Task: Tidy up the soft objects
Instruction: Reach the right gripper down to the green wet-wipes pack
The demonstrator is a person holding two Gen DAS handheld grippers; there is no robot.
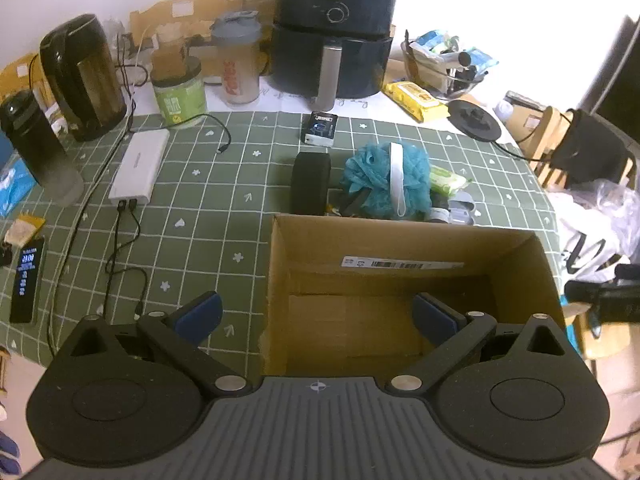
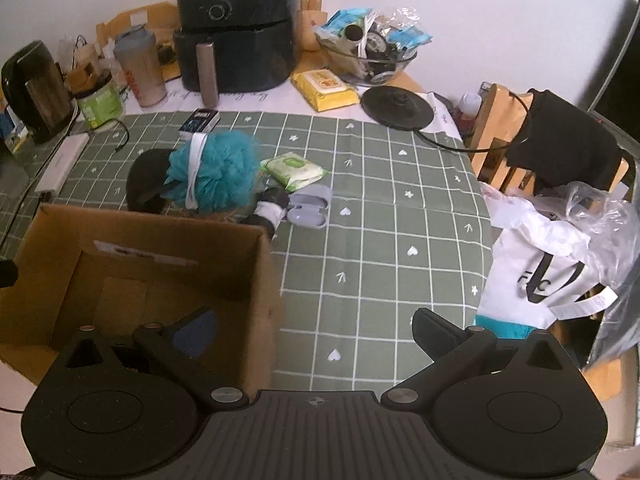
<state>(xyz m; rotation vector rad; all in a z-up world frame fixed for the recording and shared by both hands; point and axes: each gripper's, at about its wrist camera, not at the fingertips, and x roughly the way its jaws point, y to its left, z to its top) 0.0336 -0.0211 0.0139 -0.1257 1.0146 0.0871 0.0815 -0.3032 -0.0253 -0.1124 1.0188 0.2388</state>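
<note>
An open cardboard box (image 1: 400,240) (image 2: 168,232) stands on the green checked tablecloth, with nothing visible inside. Just behind it lies a teal bath pouf with a white loop (image 1: 386,178) (image 2: 216,172), next to a black soft case (image 1: 310,182) (image 2: 146,186), a green wipes pack (image 1: 446,180) (image 2: 294,170), a grey case (image 2: 310,204) and a rolled black-and-white item (image 2: 270,208). My left gripper (image 1: 318,316) hovers open over the box's near-left corner. My right gripper (image 2: 316,334) is open above the box's right wall and the cloth, holding nothing.
At the back stand a black air fryer (image 1: 334,32), kettle (image 1: 82,76), shaker bottle (image 1: 236,64), green jar (image 1: 180,96), yellow wipes pack (image 1: 416,100), glass bowl of packets (image 2: 368,56) and kettle base (image 2: 398,108). A white charger (image 1: 140,166) with cables lies left. A chair with bags (image 2: 560,208) is right.
</note>
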